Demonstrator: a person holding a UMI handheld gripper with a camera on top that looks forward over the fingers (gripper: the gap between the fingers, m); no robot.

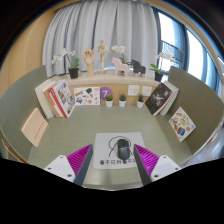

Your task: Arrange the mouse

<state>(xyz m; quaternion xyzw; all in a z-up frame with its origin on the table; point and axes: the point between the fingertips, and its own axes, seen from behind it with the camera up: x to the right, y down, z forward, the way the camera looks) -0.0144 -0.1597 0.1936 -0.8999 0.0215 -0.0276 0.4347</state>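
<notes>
Gripper view shows your claw (112, 163) spread wide, its two pink pads (80, 158) well apart. The mouse (114, 151) sits between them on a white pad (113, 138), with a gap at each side, so nothing pinches it. Beyond it stand books (62, 98), small pots (109, 101) and a wooden doll (99, 55) on the shelf. I think the mouse could slip sideways if you close off-center, because one finger would push it first.

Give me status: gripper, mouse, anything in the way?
Gripper open, holding nothing. Black mouse on white mat, between the fingertips, gap either side. Nothing blocking; books and small pots well beyond.
</notes>
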